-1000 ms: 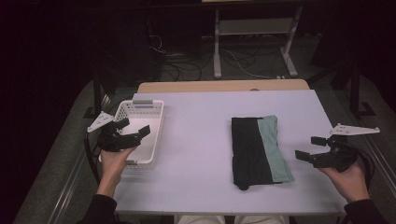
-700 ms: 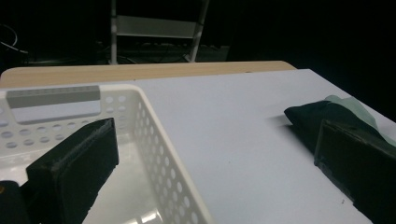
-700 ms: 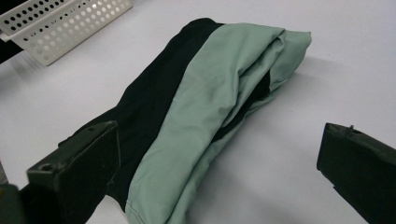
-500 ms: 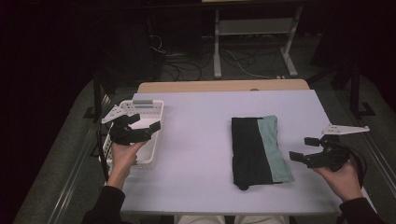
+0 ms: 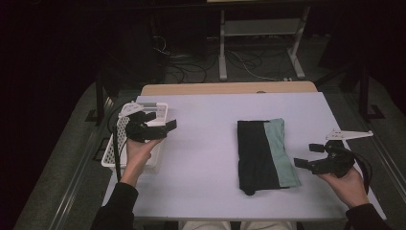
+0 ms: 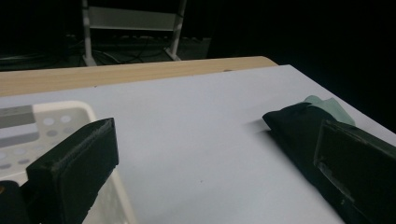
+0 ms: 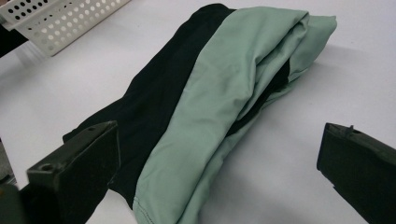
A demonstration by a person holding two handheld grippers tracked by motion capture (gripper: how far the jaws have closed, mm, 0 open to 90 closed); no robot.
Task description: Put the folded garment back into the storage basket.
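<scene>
The folded garment (image 5: 265,153), black on one half and pale green on the other, lies flat on the white bench (image 5: 206,172) right of centre in the high view, its long axis running from the far edge toward the person. The right gripper (image 5: 312,154) hovers near its green edge at the lower right of the frame, jaws spread wide and holding nothing, pointing left at the cloth; in the right gripper view the garment (image 7: 210,102) fills the space between and beyond the two black jaws, so this hand is plainly the nearer one. The left gripper (image 5: 160,123) sits at centre left above the white perforated basket (image 5: 114,143), jaws also parted and empty, well apart from the cloth, which shows at the right edge of the left gripper view (image 6: 299,126). Compared with half a second ago, the left gripper has swung toward the bench's middle, and the right has edged slightly closer to the garment.
</scene>
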